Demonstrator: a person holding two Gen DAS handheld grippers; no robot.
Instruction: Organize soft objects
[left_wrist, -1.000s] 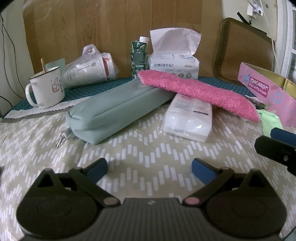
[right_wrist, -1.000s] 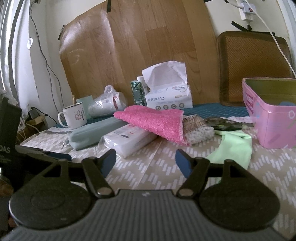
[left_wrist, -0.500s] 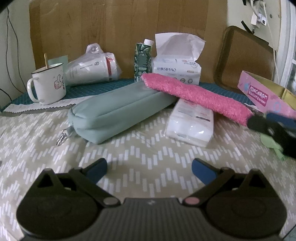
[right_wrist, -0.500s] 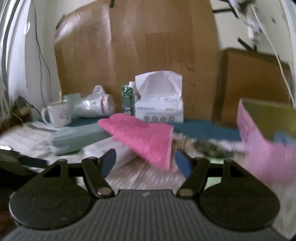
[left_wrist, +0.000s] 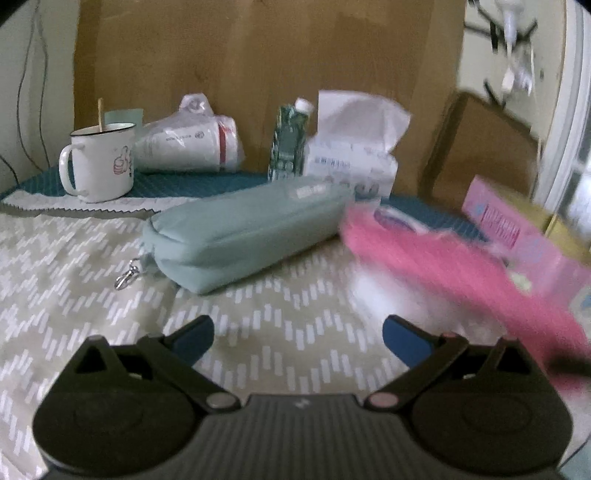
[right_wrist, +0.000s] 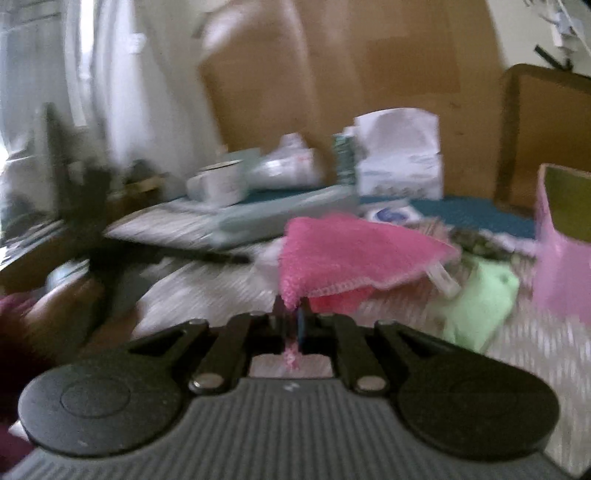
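Observation:
My right gripper (right_wrist: 293, 314) is shut on a corner of the pink fluffy cloth (right_wrist: 351, 254) and holds it lifted above the table. The cloth shows blurred in the left wrist view (left_wrist: 461, 269), stretched across the right side. My left gripper (left_wrist: 297, 338) is open and empty, low over the patterned tablecloth (left_wrist: 92, 258). A grey-green soft pouch (left_wrist: 243, 232) lies ahead of it. A light green cloth (right_wrist: 476, 299) lies on the table to the right, next to a pink box (right_wrist: 565, 240). A tissue packet (right_wrist: 388, 214) lies behind the pink cloth.
Along the back stand a white mug (left_wrist: 99, 162), a bagged paper cup (left_wrist: 188, 144), a green carton (left_wrist: 288, 144) and a tissue pack (left_wrist: 354, 147), in front of a wooden board (left_wrist: 258, 66). A brown tray (right_wrist: 546, 133) leans at the back right.
My right gripper has closed on the pink cloth and pulled it off the pouch and tissue packet, toward the right. The left gripper stayed open and shifted slightly.

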